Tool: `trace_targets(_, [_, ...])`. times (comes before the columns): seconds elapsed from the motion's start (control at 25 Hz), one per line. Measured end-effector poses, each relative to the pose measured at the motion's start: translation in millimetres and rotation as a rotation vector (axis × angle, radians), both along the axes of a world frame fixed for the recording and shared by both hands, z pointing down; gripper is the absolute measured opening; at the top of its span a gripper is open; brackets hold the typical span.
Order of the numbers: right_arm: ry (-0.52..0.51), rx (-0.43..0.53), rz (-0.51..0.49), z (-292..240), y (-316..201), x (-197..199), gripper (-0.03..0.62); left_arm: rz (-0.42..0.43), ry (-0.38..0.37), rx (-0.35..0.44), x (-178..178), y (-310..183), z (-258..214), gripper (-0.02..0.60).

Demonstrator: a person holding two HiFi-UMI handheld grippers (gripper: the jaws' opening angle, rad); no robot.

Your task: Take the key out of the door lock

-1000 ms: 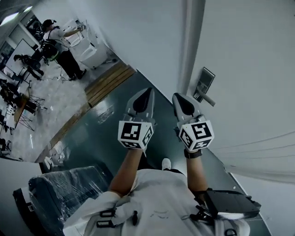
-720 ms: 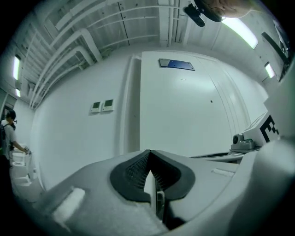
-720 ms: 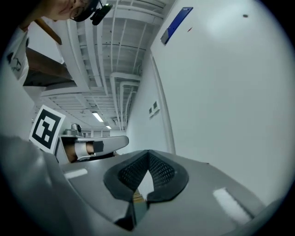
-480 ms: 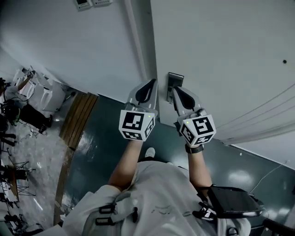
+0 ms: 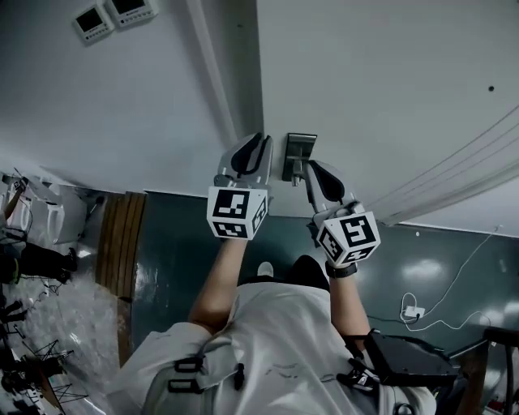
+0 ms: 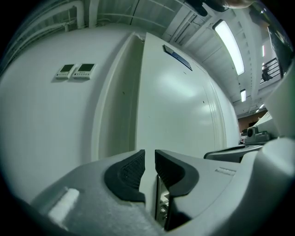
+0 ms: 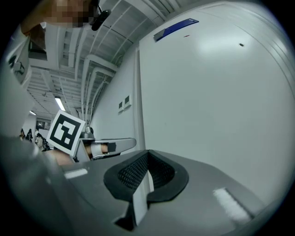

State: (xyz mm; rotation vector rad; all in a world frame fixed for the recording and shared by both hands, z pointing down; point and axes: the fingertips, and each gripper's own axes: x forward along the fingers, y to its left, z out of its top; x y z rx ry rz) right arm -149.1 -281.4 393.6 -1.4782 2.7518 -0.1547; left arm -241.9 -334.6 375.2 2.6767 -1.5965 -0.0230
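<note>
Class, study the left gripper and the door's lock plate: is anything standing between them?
Nothing visible does. The left gripper, its jaws opening with nothing between them, is close beside the lock plate, with only bare door between. The key cannot be made out.

door (image 5: 389, 81) blocks fwd, lock plate (image 5: 300, 152) juts, frame (image 5: 243, 81) at L

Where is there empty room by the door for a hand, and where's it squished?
Free: the door right of the lock plate, and the bare wall between the door frame and the wall panels. Squished: around the lock plate, flanked by the left gripper, jaws opening on nothing, and the shut right gripper.
</note>
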Motion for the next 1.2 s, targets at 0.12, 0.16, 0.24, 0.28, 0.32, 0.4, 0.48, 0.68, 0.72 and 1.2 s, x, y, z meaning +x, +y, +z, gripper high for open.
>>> trace_targets(0.12, [0.01,-0.021,0.025,6,0,5,0.006,0.043,-0.011,-0.003,6,-12,0,0.11])
trace_targets(0.16, [0.014,-0.023,0.028,6,-2,6,0.006,0.052,-0.012,-0.009,7,-17,0,0.138])
trace_targets(0.24, [0.014,-0.024,0.035,6,-6,8,0.006,0.062,-0.012,-0.026,8,-26,2,0.175])
trace_targets(0.28, [0.01,-0.025,0.038,6,-7,10,0.006,0.061,-0.014,-0.036,7,-29,4,0.189])
trace_targets(0.32, [0.006,-0.029,0.041,8,-8,11,0.006,0.06,-0.018,-0.044,6,-31,7,0.2])
trace_targets(0.4, [0.004,-0.043,0.042,16,-12,16,0.006,0.063,-0.019,-0.059,7,-40,15,0.213])
trace_targets(0.48, [0.006,-0.06,0.042,27,-21,21,0.006,0.072,-0.021,-0.061,10,-51,22,0.227])
trace_targets(0.68, [0.009,-0.088,0.087,41,-25,28,0.006,0.129,0.0,-0.047,17,-53,13,0.224])
trace_targets(0.72, [0.006,-0.096,0.094,47,-29,30,0.006,0.134,0.0,-0.047,17,-55,13,0.221])
trace_targets(1.2, [0.028,-0.255,0.193,116,-20,68,0.006,0.168,-0.009,-0.054,11,-63,17,0.12])
